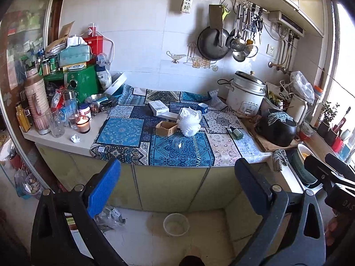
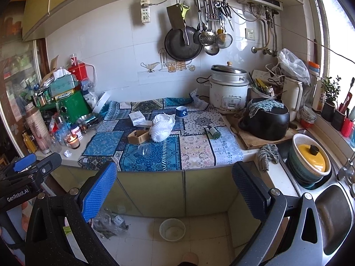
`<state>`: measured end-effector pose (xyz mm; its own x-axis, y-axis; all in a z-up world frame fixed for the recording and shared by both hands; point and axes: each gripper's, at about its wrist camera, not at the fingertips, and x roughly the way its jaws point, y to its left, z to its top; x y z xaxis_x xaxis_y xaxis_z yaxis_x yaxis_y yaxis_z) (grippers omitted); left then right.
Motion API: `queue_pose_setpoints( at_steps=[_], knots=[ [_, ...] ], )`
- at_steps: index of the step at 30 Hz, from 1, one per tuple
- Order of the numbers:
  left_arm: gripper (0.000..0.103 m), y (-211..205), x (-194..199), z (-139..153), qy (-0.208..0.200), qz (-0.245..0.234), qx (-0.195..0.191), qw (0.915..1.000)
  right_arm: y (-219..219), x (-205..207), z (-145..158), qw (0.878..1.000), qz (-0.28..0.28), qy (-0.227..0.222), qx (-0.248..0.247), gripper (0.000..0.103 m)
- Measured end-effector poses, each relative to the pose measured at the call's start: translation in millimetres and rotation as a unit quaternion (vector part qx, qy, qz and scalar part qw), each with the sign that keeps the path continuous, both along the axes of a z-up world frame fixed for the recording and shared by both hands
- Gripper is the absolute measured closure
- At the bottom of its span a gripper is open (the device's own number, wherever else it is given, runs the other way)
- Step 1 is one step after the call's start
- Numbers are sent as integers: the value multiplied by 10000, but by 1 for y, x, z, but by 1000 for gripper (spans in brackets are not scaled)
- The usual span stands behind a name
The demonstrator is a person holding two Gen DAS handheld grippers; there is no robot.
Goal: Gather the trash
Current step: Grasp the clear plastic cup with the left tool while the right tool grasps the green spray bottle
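Both grippers hang in front of the counter, below its edge, nothing between the pads. Left gripper (image 1: 177, 184): fingers spread wide, empty. Right gripper (image 2: 174, 185): same, spread wide, empty.

Landmark = patchwork cloth (image 1: 124, 130) on the countertop. Trash on it:
- crumpled white plastic bag (image 1: 189, 120) approx mid-cloth, touching the small open cardboard box (image 1: 166, 128) on its left
- white flat carton (image 1: 158, 108) behind the box, twd the wall
- clear plastic cup (image 1: 179, 143) on its side, near the cloth's front edge
- blue tape roll (image 1: 203, 108) behind the bag
- small green bottle (image 1: 237, 133) lying down on the cloth's right part
- crumpled paper scrap (image 1: 75, 137) off the cloth, on bare counter left of it, just in front of a lit candle (image 1: 83, 124)

Rice cooker (image 1: 246, 95) at the cloth's back right corner; black pot (image 1: 276, 128) right of the cloth on a board. On the floor below the cloth: pale plastic bowl (image 1: 176, 223) and a clear wrapper pile (image 1: 109, 218).
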<state>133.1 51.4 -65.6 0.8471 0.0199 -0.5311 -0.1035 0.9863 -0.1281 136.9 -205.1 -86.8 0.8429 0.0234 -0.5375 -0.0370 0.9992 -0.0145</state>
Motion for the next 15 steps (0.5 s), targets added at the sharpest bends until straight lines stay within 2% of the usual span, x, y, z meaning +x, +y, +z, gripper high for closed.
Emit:
queue_pose_setpoints(
  at_steps=[7, 11, 15],
  knots=[
    [0, -15, 97, -15, 185, 335, 125, 9992, -36, 83, -18, 9995, 199, 238, 86, 0],
    [2, -25, 168, -32, 589, 228, -150, 9979, -57, 137, -33, 9977, 299, 599, -31, 0],
    [2, -33, 233, -65, 1082, 410, -260, 9929, -81, 189, -55, 9940, 395, 997, -217, 0]
  ],
)
